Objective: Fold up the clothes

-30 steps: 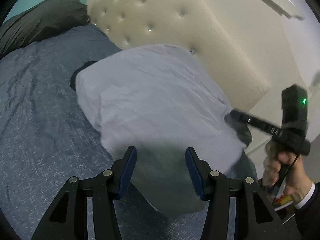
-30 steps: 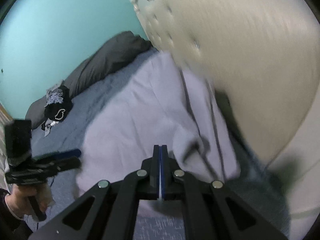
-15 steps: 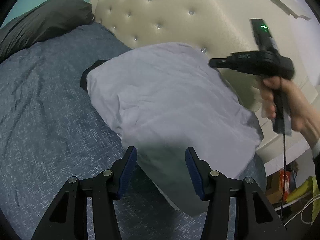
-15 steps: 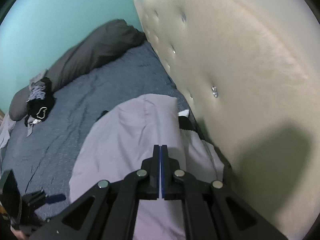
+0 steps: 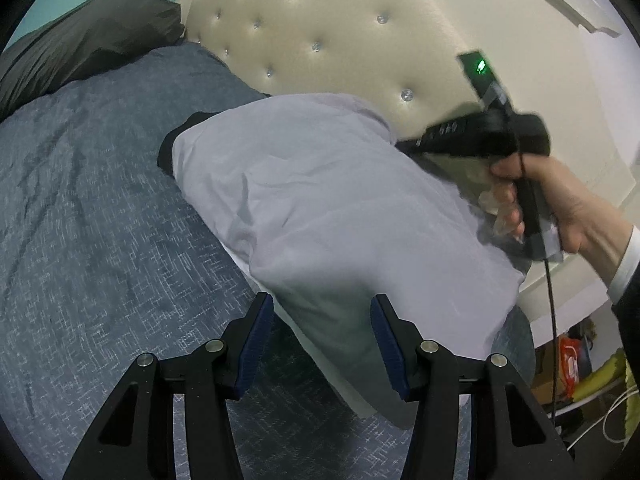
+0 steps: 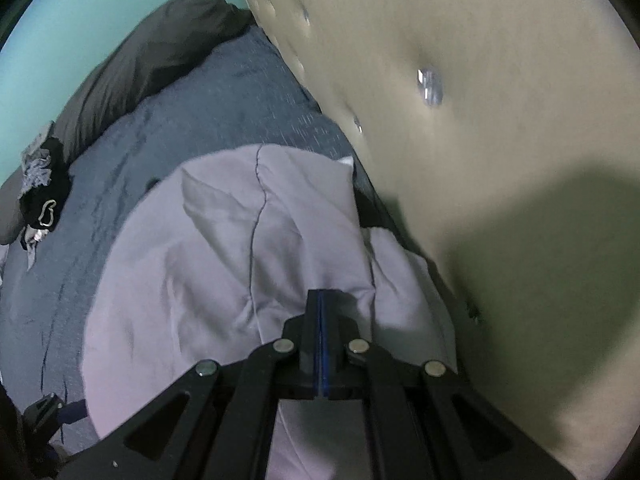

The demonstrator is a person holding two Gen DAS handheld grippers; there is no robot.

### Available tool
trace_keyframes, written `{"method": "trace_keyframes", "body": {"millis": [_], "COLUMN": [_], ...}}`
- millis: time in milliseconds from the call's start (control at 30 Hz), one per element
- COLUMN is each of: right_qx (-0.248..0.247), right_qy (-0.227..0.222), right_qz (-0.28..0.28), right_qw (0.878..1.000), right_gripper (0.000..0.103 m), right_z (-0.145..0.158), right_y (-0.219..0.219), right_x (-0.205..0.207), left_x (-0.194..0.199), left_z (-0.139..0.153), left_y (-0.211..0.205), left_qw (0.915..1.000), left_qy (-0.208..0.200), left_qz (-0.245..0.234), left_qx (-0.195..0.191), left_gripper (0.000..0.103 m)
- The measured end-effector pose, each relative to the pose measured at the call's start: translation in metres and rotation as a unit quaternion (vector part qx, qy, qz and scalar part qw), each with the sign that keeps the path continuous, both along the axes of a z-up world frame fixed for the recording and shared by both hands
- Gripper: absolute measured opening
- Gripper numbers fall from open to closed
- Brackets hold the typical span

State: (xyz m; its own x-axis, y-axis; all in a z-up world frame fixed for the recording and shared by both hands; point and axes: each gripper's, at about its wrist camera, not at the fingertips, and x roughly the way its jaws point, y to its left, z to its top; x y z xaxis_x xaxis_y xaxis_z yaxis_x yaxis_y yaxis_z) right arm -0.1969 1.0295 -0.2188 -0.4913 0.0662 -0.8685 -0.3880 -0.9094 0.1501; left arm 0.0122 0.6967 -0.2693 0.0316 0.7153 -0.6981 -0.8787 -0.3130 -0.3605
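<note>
**Lavender garment on the bed, one tool apart and one pinched together**

Left wrist view: The left gripper (image 5: 322, 340) sits at 6 o'clock with its blue-padded fingers (image 5: 256, 344) spread apart and nothing between them; they hover just above the near edge of the lavender garment (image 5: 320, 208). That garment lies spread on the blue-grey bedspread (image 5: 80, 240), filling the middle of the view and reaching toward 4 o'clock, with a strip of black fabric (image 5: 168, 148) showing at its 10 o'clock corner. At 3 o'clock a hand (image 5: 560, 200) with a white cuff and dark sleeve grips the handle of the right gripper (image 5: 404, 146), whose tip points toward the far edge of the garment, next to the cream tufted headboard (image 5: 340, 40). A dark pillow (image 5: 80, 40) lies at 10 o'clock.

Right wrist view: The right gripper (image 6: 321, 296) rises from 6 o'clock, its fingers pressed together with only a thin blue line between the pads. Its tip sits against a bunched fold of the lavender garment (image 6: 240, 260); whether any cloth is pinched there cannot be told. The garment spreads from the centre toward 7 o'clock over the bedspread (image 6: 200, 120). The headboard (image 6: 480, 120) fills the side from 12 to 4 o'clock, blurred. A small heap of dark clothes (image 6: 40, 192) lies at 9 o'clock beside the pillow (image 6: 160, 48), and part of the left gripper (image 6: 52, 412) shows at 8 o'clock.
</note>
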Motion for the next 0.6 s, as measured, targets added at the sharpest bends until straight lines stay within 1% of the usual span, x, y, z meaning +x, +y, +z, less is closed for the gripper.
{"method": "trace_keyframes", "body": {"millis": [133,167,233,367,533,600], "right_qx": [0.013,0.012,0.014,0.006,-0.023,-0.027], "right_qy": [0.059,0.062,0.053,0.023,-0.024,-0.020], "right_qz": [0.003,0.003,0.001,-0.005,-0.026,-0.030], "right_qw": [0.998,0.998,0.998,1.000,0.999,0.999], "right_gripper": [0.000,0.000,0.000,0.000,0.000,0.000], "right_z": [0.038,0.042,0.045,0.030,-0.005,-0.007], "right_y": [-0.002,-0.002,-0.002,0.000,0.010,0.010], "right_x": [-0.001,-0.004,-0.015,-0.024,-0.026,-0.024], "left_x": [0.000,0.000,0.000,-0.002,-0.004,-0.005], "left_z": [-0.001,-0.001,-0.001,-0.002,-0.004,-0.003], "left_y": [0.000,-0.001,-0.002,-0.006,-0.011,-0.012], "left_qw": [1.0000,1.0000,1.0000,1.0000,1.0000,1.0000], "left_qy": [-0.001,-0.002,-0.002,-0.004,-0.005,-0.004], "left_qz": [-0.001,-0.001,-0.002,0.000,0.000,0.000], "left_qx": [0.000,0.000,-0.001,-0.004,-0.006,-0.006], "left_gripper": [0.055,0.055,0.055,0.055,0.055,0.055]}}
